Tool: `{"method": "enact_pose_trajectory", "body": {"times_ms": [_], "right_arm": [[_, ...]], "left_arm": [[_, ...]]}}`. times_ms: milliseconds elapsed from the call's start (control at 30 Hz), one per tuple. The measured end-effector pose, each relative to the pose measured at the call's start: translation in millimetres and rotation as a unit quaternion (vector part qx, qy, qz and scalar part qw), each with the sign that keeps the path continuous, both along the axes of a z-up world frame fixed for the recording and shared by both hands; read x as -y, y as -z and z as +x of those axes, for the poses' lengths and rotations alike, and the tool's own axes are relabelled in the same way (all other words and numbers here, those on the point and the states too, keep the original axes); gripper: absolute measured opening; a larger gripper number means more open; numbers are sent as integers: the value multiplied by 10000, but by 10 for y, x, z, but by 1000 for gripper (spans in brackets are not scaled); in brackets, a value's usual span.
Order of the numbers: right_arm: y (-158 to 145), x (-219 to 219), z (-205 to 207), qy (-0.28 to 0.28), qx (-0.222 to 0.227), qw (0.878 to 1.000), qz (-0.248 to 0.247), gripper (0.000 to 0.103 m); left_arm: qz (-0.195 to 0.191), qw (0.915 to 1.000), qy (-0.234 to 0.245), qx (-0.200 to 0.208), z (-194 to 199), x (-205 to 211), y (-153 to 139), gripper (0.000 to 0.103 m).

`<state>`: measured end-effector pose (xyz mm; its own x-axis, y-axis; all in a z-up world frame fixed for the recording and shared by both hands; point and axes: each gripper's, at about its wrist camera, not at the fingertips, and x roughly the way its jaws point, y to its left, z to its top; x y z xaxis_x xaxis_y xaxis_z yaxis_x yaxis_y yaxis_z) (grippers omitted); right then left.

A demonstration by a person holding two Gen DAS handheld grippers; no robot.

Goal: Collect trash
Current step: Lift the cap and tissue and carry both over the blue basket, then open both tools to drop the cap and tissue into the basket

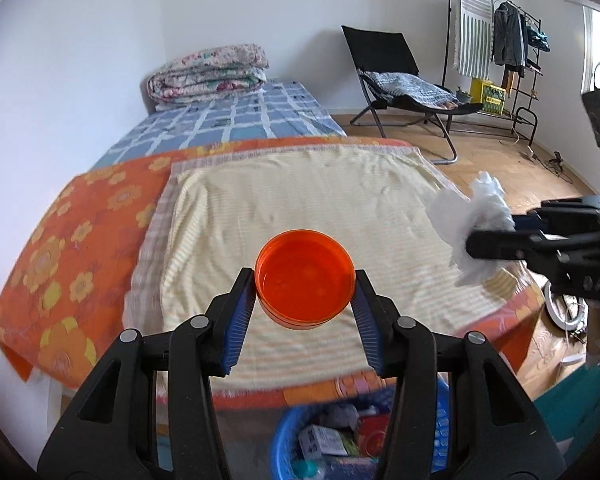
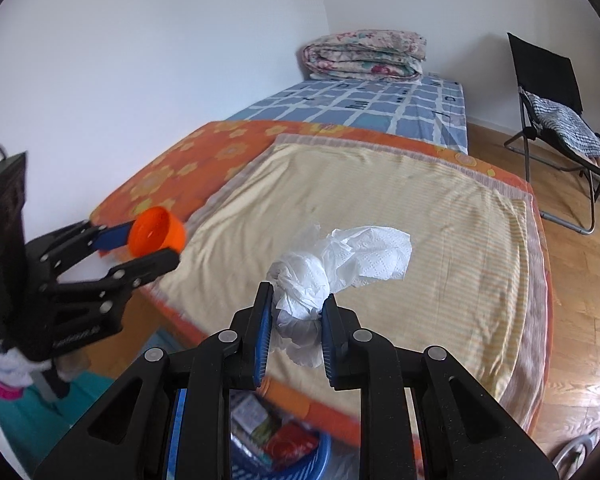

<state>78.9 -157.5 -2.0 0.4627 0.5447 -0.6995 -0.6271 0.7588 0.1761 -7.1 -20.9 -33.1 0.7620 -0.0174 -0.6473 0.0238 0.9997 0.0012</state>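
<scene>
My left gripper (image 1: 305, 280) is shut on an orange plastic cup (image 1: 305, 276), held open side up above the near edge of the bed; it also shows in the right wrist view (image 2: 156, 232). My right gripper (image 2: 298, 304) is shut on a crumpled white paper tissue (image 2: 328, 268), held above the bed's near edge; the tissue also shows at the right of the left wrist view (image 1: 472, 224). A blue basket (image 1: 284, 436) with several pieces of trash sits on the floor below both grippers, also seen in the right wrist view (image 2: 320, 460).
The bed carries a pale yellow striped cloth (image 1: 292, 200) over an orange flowered sheet (image 1: 80, 232), with a folded quilt (image 1: 208, 72) at the far end. A black folding chair (image 1: 396, 76) and a clothes rack (image 1: 500, 40) stand on the wooden floor at right.
</scene>
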Motion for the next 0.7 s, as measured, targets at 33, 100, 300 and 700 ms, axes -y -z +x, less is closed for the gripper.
{"method": "enact_pose_trajectory", "body": {"times_ms": [33,100,300,700], "right_arm": [[25,8,-69,-36,16,10000,-47,20],[96,11,-220,-121,40,9998,-163,20],[364,53,-576,-277,-151,9989,-361,20],[828,133,-887,-310,-755,9950,-575,20]], "left_arm": [[-7,10000,2,-27,-43,14,25,49],[-24,9999,24,-134,-119,45,105,49],[-128,9989,63,-437,-298,119,338,49],[-282,9909,142,-1305,-523,232,945,49]]}}
